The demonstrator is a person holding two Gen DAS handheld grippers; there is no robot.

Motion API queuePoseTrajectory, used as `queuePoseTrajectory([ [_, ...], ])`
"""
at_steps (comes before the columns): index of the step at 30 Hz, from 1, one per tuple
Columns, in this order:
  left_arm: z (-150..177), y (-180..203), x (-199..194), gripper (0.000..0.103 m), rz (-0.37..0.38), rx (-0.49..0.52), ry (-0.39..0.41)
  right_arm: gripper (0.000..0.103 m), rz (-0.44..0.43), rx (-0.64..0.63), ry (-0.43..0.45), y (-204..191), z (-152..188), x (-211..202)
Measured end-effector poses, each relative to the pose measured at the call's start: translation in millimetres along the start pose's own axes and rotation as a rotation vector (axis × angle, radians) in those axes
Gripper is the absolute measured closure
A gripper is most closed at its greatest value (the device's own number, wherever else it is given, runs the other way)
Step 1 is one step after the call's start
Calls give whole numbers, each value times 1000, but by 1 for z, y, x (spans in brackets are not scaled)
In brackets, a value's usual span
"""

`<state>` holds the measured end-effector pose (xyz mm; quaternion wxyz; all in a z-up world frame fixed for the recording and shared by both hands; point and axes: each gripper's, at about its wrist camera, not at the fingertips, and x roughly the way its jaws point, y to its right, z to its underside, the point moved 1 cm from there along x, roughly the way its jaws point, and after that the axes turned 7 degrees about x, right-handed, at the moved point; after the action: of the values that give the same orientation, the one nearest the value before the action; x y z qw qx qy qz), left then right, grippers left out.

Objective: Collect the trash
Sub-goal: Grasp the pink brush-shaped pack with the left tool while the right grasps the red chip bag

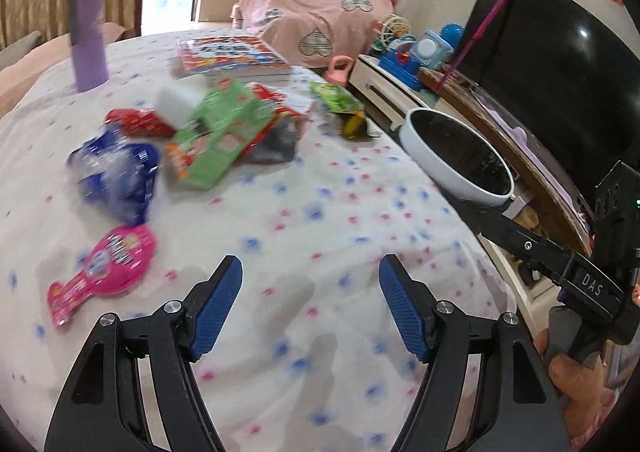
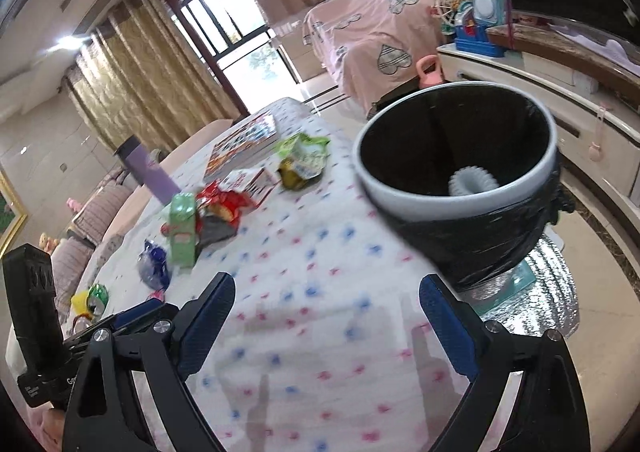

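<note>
Wrappers lie scattered on the spotted tablecloth [image 1: 320, 212]: a pink one [image 1: 104, 276] closest on the left, then a blue bag [image 1: 116, 180], a green packet [image 1: 216, 144], a red wrapper [image 1: 136, 122] and a green-yellow pouch [image 1: 340, 104]. My left gripper [image 1: 310, 264] hovers open over bare cloth to the right of the pink wrapper, nothing between its fingers. My right gripper [image 2: 327, 282] is open and empty above the cloth, just left of the white-rimmed bin [image 2: 460, 208] with a black liner. A white ribbed item [image 2: 474, 180] lies inside the bin.
A purple tumbler [image 1: 88, 40] and a picture book [image 1: 232, 56] stand at the table's far side. A crushed can [image 2: 96, 298] lies near the left edge. A TV [image 1: 560, 52] and a toy-laden cabinet [image 1: 400, 88] run along the right. A pink-covered piece of furniture [image 1: 312, 12] stands behind.
</note>
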<state>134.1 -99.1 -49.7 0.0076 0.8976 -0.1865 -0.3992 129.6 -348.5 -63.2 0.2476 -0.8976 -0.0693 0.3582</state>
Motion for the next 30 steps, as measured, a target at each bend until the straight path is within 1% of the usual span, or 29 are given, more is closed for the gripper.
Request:
queuePoseTrajectory([
  [13,23,-59,-26,30,-62,-90,17,8,-38,-109,-59,-58,24,26],
  [15,25,-68,-30,27,-78,-92,21,8,-42,-123,-64,-64,24,30],
  [19,28,-85,-36,26,-106,-84,17,8,-54,-150,-68,-77,25,36],
  [22,29,-99,-35,26,-110,-71,-3,9,-55,-164,-70,-83,25,41],
  [25,30,-109,-31,26,-130,-28,-40,9,-65,-163,-76,-86,24,44],
  [30,32,-116,-13,26,-177,73,-144,9,-77,-173,-83,-90,20,51],
])
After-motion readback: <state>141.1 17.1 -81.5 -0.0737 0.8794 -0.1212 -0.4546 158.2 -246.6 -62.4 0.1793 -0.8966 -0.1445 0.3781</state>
